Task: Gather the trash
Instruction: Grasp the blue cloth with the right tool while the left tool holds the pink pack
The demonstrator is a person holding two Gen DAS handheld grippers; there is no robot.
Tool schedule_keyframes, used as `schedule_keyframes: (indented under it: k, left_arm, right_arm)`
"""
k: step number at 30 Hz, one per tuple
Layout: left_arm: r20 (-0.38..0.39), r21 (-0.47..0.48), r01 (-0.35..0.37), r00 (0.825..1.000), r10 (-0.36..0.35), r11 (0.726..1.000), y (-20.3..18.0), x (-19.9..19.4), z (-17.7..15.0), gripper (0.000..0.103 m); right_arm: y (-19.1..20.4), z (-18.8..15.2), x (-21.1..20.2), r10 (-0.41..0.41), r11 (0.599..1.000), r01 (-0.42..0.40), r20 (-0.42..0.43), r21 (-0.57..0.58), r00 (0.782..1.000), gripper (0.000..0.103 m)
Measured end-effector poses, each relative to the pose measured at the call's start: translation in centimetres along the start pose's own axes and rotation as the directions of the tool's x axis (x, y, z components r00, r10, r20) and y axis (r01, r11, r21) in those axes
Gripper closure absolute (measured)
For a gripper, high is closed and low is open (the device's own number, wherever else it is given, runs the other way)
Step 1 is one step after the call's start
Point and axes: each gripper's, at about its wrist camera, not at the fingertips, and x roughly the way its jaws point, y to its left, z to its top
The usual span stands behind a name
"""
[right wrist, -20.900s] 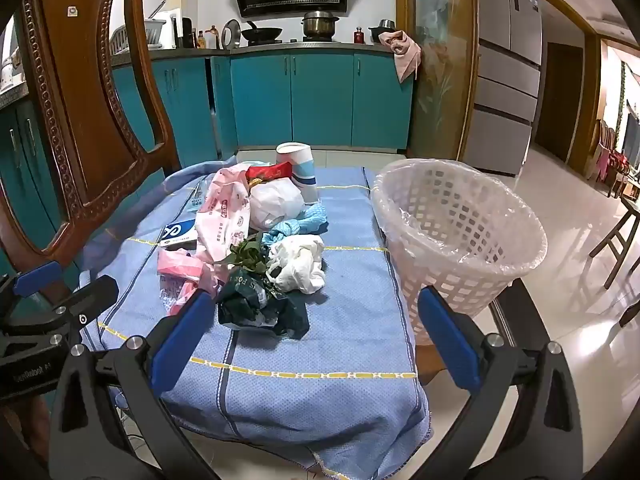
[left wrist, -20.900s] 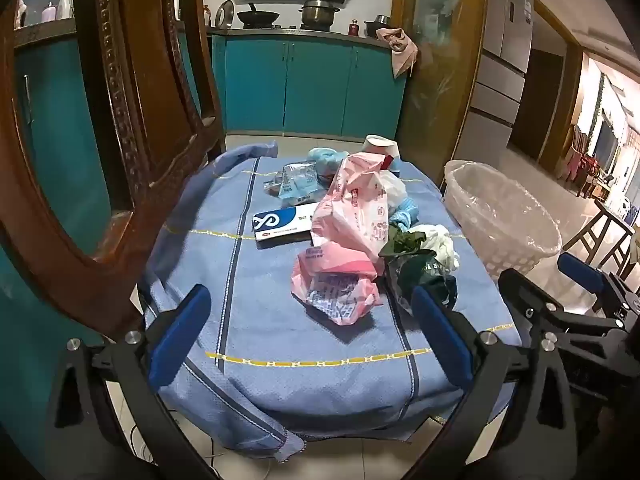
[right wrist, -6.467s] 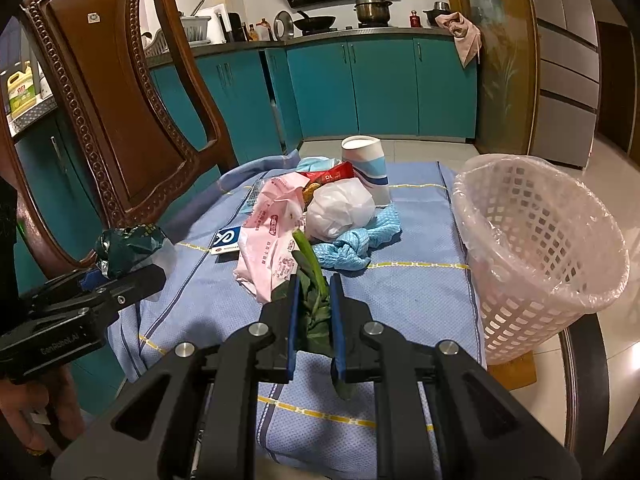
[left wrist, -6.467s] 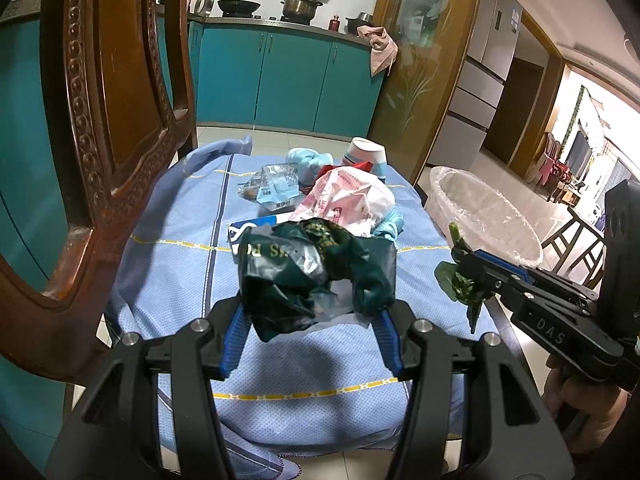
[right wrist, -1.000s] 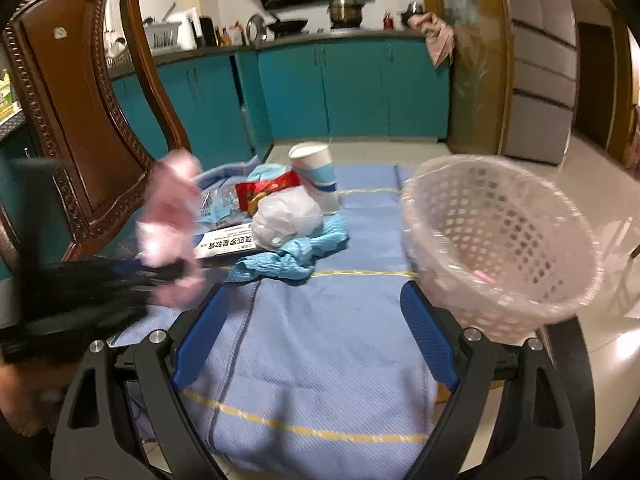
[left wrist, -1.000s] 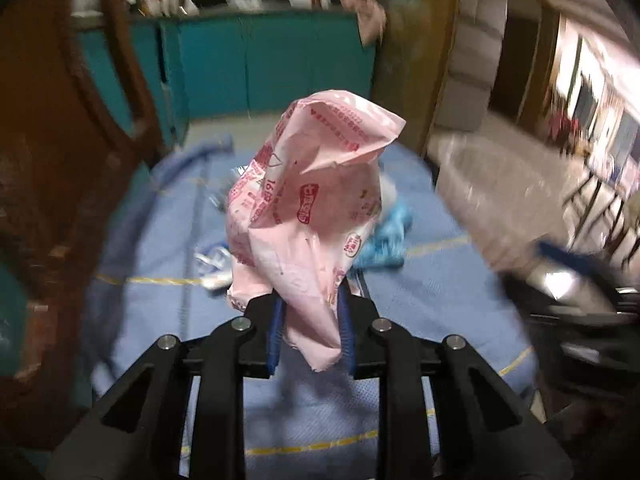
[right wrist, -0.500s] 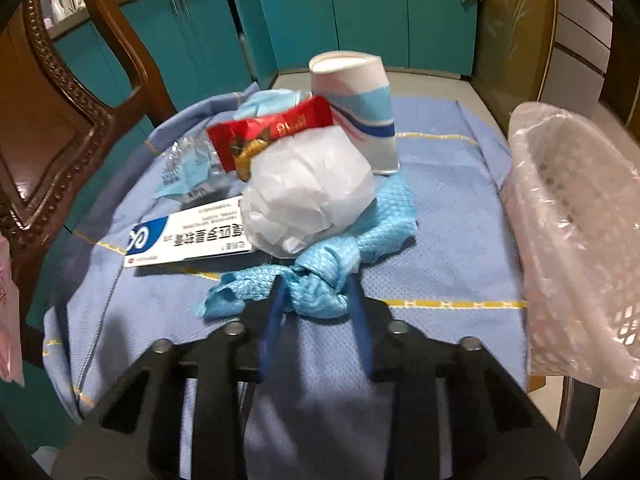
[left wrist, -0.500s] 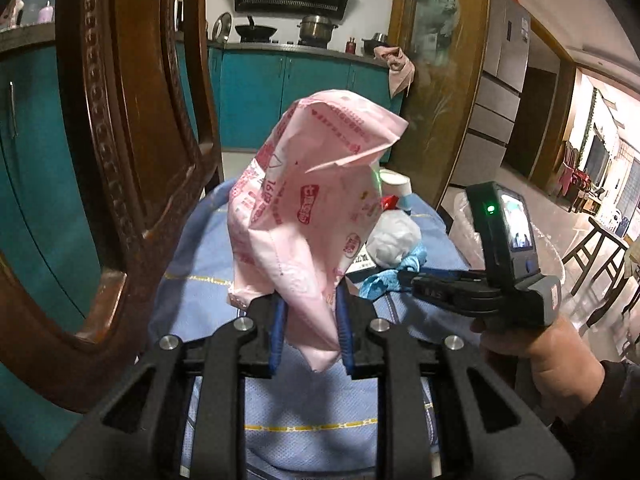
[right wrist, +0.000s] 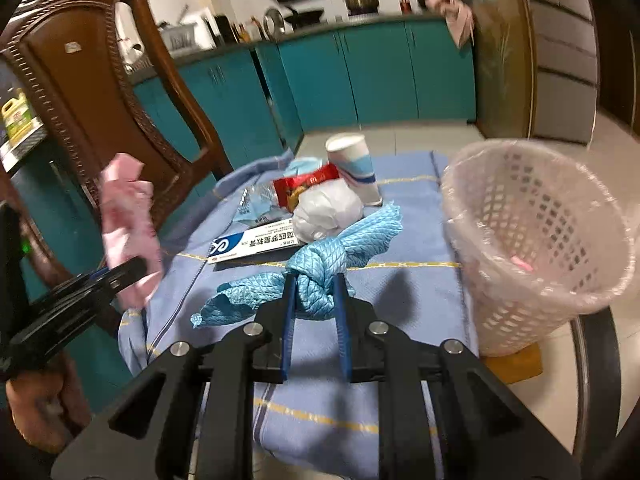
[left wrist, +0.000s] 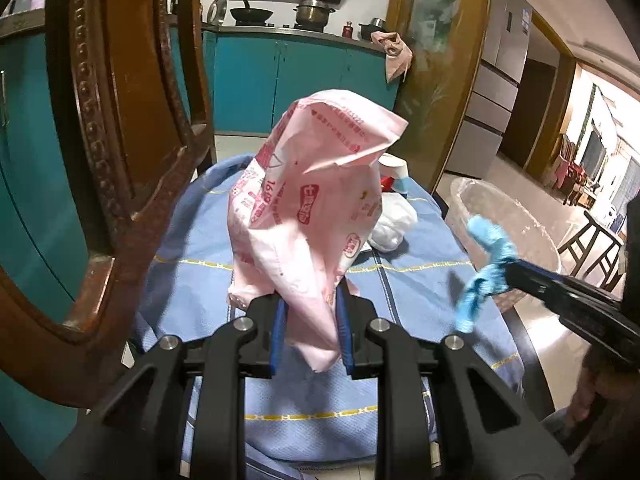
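- Left gripper (left wrist: 310,332), lower centre of the left wrist view: we see its jaws nearly closed, clamped on the bottom of a pink printed wrapper (left wrist: 316,216) that stands up tall mid-frame, clear of the table.
- Right gripper (right wrist: 314,312), lower centre of the right wrist view: its jaws have just been closing and now pinch the knot of a light blue cloth (right wrist: 320,264); we see the cloth's loose ends spread to left and upper right of the blue fingers (right wrist: 289,320).
- In the left wrist view the same cloth dangles off the gripper tip at the right edge, in front of the basket.
- White lattice basket (right wrist: 536,240) with clear liner sits at the right of the right wrist view, off the table edge on a wooden block; something small and pink lies inside.
- We see these left on the blue tablecloth (right wrist: 400,288), mid-frame: white crumpled bag (right wrist: 328,210), red snack packet (right wrist: 304,188), white-blue box (right wrist: 252,246), paper cup (right wrist: 354,168), clear plastic scrap behind.
- Carved wooden chair (right wrist: 92,92) fills the upper left.
- Teal cabinets (right wrist: 360,72) run across the top.
- A hand (right wrist: 44,396) grips the left tool, lower left corner.
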Motion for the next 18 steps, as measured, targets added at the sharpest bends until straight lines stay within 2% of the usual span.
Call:
schedule_keyframes:
  k: [8,18]
  left_arm:
    - [-0.019,0.017,-0.012,1.000,0.012,1.000,-0.56,0.55,-0.52,0.080]
    - [-0.034,0.027,-0.013,0.999,0.014,1.000,-0.87,0.47,-0.61,0.080]
  right_arm:
    - [0.61,-0.39,-0.65,-0.016,0.999,0.016,0.019,-0.049,1.000,0.084]
    - [0.57,-0.39,-0.61,-0.017,0.999,0.018,0.020,-0.046,1.000,0.084]
